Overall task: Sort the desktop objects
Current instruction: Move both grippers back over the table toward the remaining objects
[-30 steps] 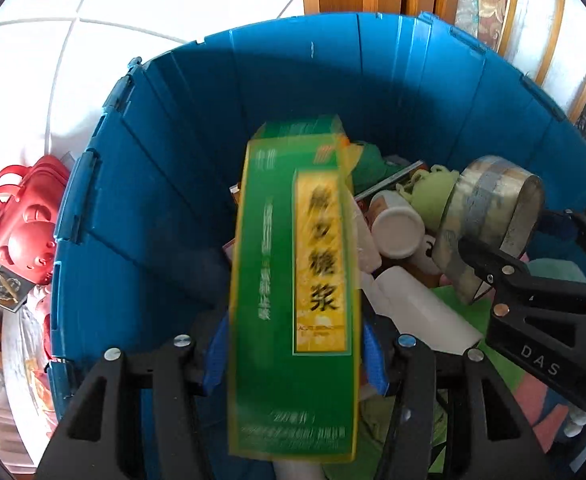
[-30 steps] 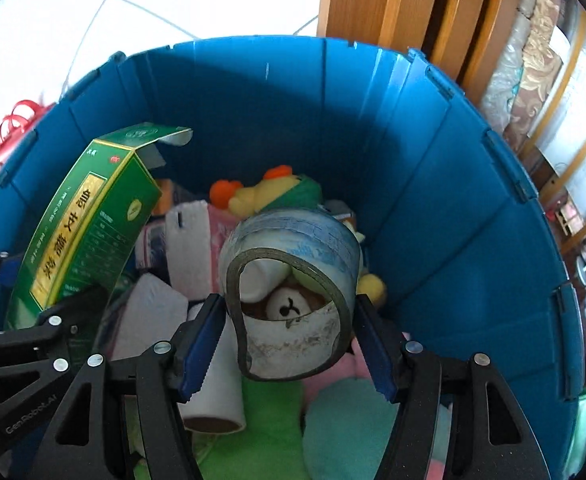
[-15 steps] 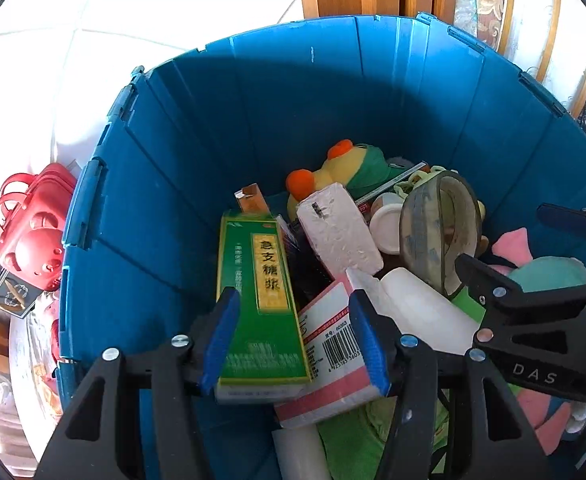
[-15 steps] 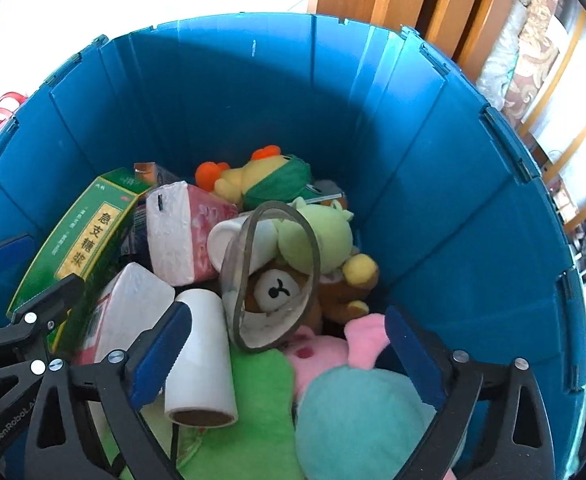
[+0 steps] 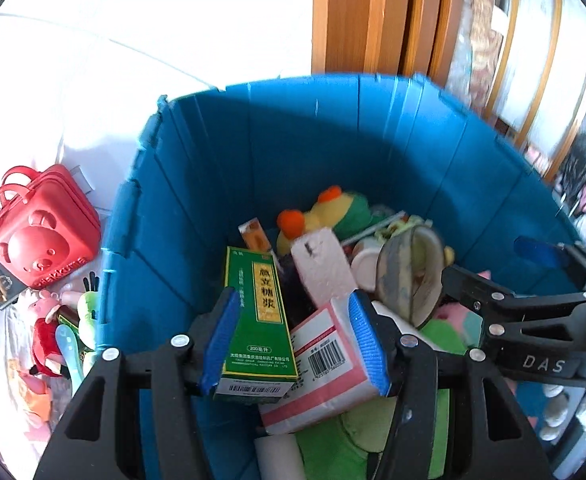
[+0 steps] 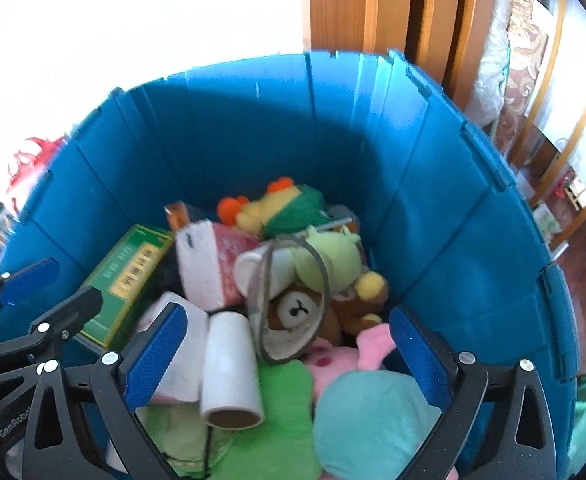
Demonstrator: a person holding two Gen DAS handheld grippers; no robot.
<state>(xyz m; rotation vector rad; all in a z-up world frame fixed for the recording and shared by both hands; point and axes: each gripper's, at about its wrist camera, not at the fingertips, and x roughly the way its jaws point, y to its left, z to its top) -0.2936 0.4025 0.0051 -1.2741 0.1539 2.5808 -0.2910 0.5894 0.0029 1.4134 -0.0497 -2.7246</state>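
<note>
A large blue bin (image 6: 433, 208) is seen from above, filled with sorted items, with wooden furniture (image 6: 373, 4) behind it. Inside, a teal plush (image 6: 369, 420) and a green plush (image 6: 277, 420) lie nearest the cameras, beside a pink plush (image 6: 345, 360). A green medicine box (image 5: 259, 316) is lying flat against the bin's left wall, next to a pink-and-white barcoded pack (image 5: 325, 364) and a pink tissue pack (image 6: 209, 268). A white paper roll (image 6: 231, 372) rests in front of a tape roll (image 6: 293, 300), which stands on edge among the toys, framing a brown bear toy (image 6: 297, 312). A yellow-green duck plush (image 6: 285, 208) sits at the back. Outside the bin, a red bear-faced case (image 5: 41, 224) is seen to the left. The left claw (image 5: 293, 344) is held open above the medicine box, gripping nothing. The right claw (image 6: 289, 360) is spread wide over the tape roll, likewise empty.
</note>
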